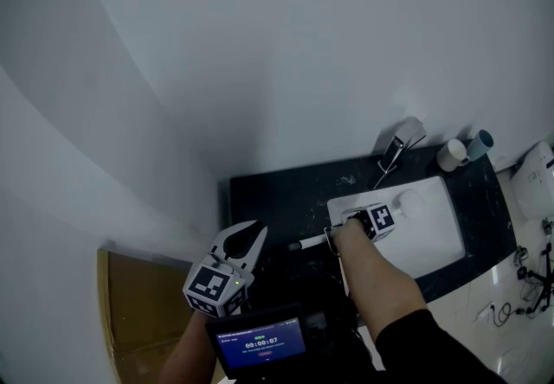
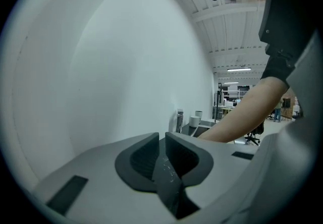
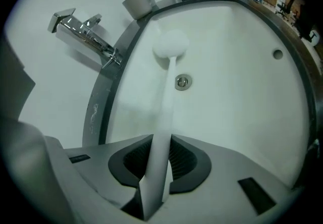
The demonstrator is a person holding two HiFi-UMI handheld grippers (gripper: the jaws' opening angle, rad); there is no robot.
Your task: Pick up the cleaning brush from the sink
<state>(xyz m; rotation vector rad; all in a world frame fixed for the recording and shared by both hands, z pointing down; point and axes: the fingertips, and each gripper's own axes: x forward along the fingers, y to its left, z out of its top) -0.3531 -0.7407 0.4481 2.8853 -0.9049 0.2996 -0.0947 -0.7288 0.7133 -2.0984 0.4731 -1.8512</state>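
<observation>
Right, starting big: pale wall (image 1: pixel 260 45) filling most of the head view, dark countertop (image 1: pixel 277 196) running along its foot. Set into that countertop, a white sink (image 1: pixel 437 240), basin smooth and pale.

Reaching down into it from the lower edge, a bare forearm (image 1: pixel 372 274) out of a dark sleeve, carrying the right gripper (image 3: pixel 160 148), marker cube on top. Tilted steeply down over the near end of the basin. Clenched on the cleaning brush (image 3: pixel 167 92): both dark pads pressed against the white handle, one on each side, handle running straight out between them. Brush stretched out over the basin, round white head at the far end, past the drain (image 3: pixel 182 82) and toward the back rim. Resting on the basin floor or just off it? Cannot tell.

Off to the left, well apart from the sink, the left gripper (image 2: pixel 162 140), held close to level before the wall. Jaws drawn together, only a thin slit between the pads, nothing in it. Grasping nothing.

Low in the head view, a small lit screen (image 1: pixel 260 345). Behind the basin, a chrome faucet (image 3: pixel 83 34) on the countertop, spout leaning out toward the sink. Near it at the back corner, a white cup (image 1: pixel 451 154) and a bluish cup (image 1: pixel 479 144), side by side.

Smallest of all: that metal drain in the basin floor, and a small overflow hole (image 3: pixel 277 54) in the basin wall.
</observation>
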